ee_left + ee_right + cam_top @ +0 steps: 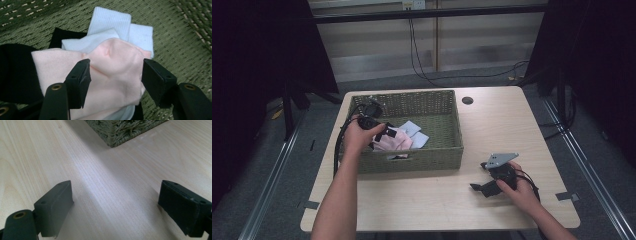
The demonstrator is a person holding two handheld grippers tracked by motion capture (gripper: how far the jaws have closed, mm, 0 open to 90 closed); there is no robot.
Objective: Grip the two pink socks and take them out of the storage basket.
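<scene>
Wooden table (492, 120) is carrying a green wicker basket (447, 152); inside it the left gripper (115, 75) is straddling a pink sock (112, 72), jaws spread, while the right gripper (115, 207) is gaping beside it

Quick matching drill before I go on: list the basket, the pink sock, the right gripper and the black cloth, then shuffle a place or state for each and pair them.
1 basket
2 pink sock
3 right gripper
4 black cloth

A open, over bare table
B between the left gripper's fingers
C green, woven
D beside and partly under the pink sock

Pairs: 1-C, 2-B, 3-A, 4-D
</scene>
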